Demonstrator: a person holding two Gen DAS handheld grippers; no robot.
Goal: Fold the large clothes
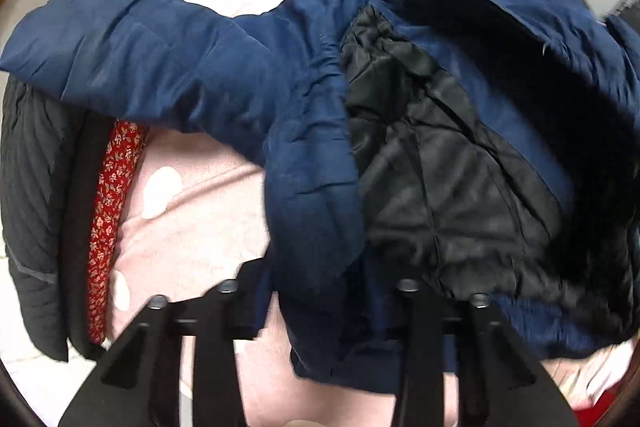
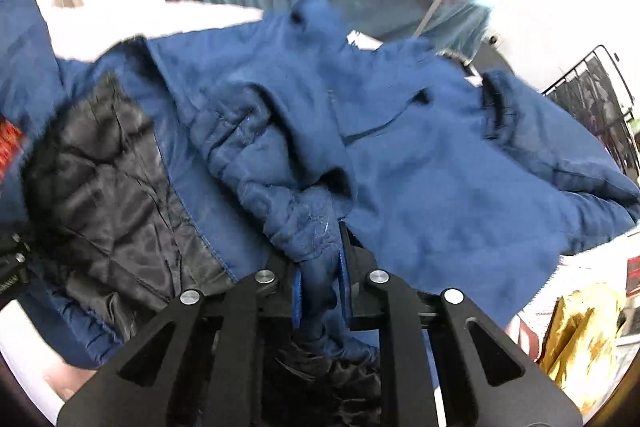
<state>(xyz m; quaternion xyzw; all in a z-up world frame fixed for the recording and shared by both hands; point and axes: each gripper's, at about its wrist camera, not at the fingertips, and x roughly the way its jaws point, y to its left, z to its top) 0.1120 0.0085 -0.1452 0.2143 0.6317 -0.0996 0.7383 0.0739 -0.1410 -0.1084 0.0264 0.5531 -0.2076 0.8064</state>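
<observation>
Jacket (image 1: 248, 75): lay spread on the blanket (image 1: 192, 211).
Sleeve (image 1: 120, 43): stretched left.
Dark coat (image 1: 36, 187): lay left of the blanket.

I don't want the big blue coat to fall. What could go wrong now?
The right tongs pinch only a small bunch of the blue coat, so the heavy, puffy cloth might slip out. The left tongs look open and hold nothing, so one sleeve lies loose and could drag or flop crooked during the fold.
</observation>
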